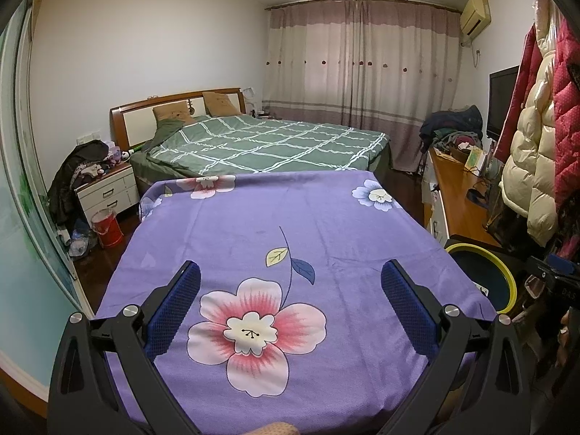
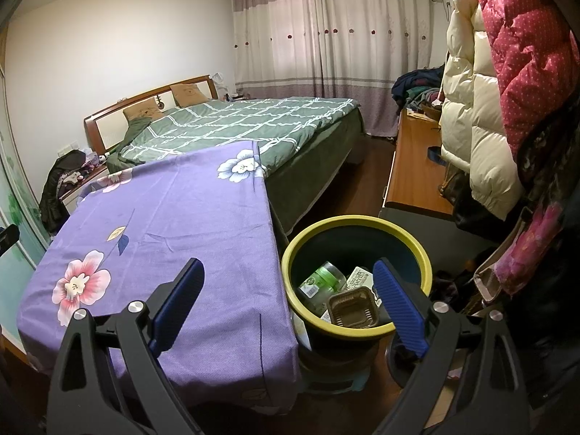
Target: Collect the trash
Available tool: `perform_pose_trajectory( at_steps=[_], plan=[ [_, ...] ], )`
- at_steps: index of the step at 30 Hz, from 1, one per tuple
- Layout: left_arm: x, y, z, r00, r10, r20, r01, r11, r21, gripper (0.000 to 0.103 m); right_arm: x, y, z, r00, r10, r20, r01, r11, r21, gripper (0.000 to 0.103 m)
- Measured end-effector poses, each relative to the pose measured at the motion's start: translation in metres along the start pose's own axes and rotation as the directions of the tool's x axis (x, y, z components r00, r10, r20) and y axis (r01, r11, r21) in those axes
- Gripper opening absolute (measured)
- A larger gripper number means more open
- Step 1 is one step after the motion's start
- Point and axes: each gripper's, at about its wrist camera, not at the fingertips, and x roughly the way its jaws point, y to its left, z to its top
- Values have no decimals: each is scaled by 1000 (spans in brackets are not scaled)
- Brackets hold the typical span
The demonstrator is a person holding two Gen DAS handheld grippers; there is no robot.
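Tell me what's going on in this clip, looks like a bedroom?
A person holds a gripper in each hand over a table draped in a purple floral cloth. Both the left gripper and the right gripper are open and hold nothing. No trash shows on the cloth. Beside the table, the yellow-rimmed bin already holds a green-labelled jar, a carton and a brown plastic tray.

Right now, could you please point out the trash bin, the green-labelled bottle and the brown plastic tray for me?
trash bin (image 2: 366,219): right wrist view, far side of its yellow rim.
green-labelled bottle (image 2: 323,278): right wrist view, its label.
brown plastic tray (image 2: 353,310): right wrist view, its ribbed floor.
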Motion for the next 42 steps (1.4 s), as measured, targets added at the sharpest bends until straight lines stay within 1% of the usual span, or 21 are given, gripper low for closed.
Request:
perform_pose_trajectory(
  at_steps=[32, 42],
  plan=[
    [2, 0, 1, 1000, 3, -3, -3, 1000, 1, 98, 1, 6, -2, 1000, 3, -4, -3, 1000, 5, 90],
    [9, 3, 1, 1000, -6, -11, 5, 1000, -16, 98, 2, 6, -2, 1000, 8, -8, -8, 1000, 6, 90]
  ],
)
